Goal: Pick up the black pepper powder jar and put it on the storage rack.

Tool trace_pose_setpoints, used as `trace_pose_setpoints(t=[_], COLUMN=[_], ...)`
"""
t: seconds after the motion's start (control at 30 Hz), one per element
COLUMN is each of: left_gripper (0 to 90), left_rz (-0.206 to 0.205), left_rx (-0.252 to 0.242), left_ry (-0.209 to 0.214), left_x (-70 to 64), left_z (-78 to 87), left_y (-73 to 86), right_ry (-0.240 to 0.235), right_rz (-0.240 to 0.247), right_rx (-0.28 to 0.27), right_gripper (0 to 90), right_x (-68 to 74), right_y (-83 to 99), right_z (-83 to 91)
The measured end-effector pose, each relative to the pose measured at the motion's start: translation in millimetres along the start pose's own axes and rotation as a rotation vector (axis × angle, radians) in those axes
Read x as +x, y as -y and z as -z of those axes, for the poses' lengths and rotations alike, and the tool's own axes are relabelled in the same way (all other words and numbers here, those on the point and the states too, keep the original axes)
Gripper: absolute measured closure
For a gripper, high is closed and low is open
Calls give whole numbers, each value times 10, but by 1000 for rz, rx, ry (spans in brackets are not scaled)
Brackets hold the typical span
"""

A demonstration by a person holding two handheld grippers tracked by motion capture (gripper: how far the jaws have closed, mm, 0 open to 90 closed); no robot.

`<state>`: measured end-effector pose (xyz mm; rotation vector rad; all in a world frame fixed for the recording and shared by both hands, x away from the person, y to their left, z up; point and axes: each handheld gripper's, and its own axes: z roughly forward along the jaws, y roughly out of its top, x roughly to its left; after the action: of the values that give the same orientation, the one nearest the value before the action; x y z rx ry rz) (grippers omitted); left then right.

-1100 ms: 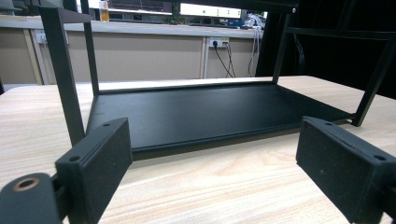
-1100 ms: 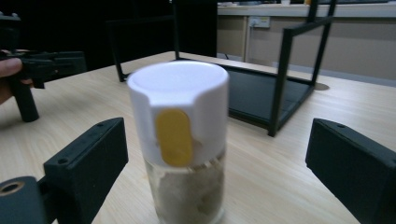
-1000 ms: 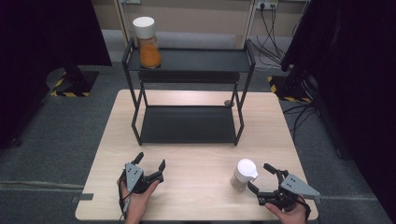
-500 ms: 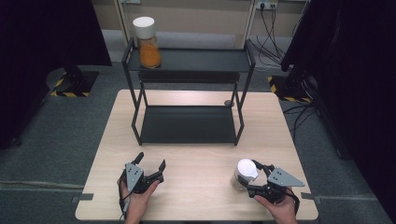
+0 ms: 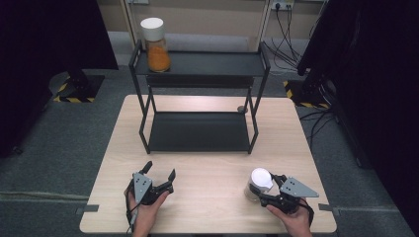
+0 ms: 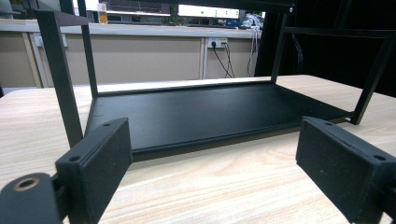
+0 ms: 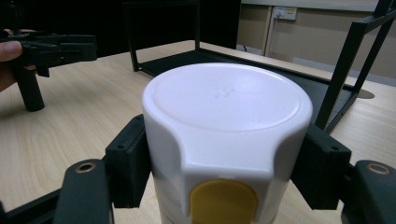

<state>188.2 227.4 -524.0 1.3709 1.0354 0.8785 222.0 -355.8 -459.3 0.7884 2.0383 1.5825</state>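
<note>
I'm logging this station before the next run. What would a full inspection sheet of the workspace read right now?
Surface: light wooden table, bare at the front between the grippers.
Job's things: white-lidded jar standing front right; black two-tier shelf rack mid-table, lower tier bare; jar of orange contents on the top tier's left end.
Clutter: nothing seen.
Grippers: right gripper, one jaw on each side of the white-lidded jar, against the lid; left gripper open, holding nothing, facing the rack.
Cables: black leads hang from a wall socket behind the rack.
Surroundings: grey floor, black-and-yellow hazard tape at both sides.
</note>
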Motion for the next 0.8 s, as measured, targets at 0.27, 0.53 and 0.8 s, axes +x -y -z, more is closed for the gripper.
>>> trace_pose_setpoints(t=[0.27, 0.53, 0.8], left_gripper=[100, 100, 100], left_rz=[-6, -1, 1], left_rx=[2, 0, -2], left_ry=[-3, -4, -4], left_x=[-11, -9, -7], left_z=[-2, -1, 2], left_y=[-3, 0, 4], right_ry=[9, 52, 83], right_rz=[-24, -3, 11], right_rx=[-63, -133, -199], right_gripper=[309, 310, 310], right_x=[-39, -99, -159], right_y=[-75, -352, -612], right_z=[62, 60, -12])
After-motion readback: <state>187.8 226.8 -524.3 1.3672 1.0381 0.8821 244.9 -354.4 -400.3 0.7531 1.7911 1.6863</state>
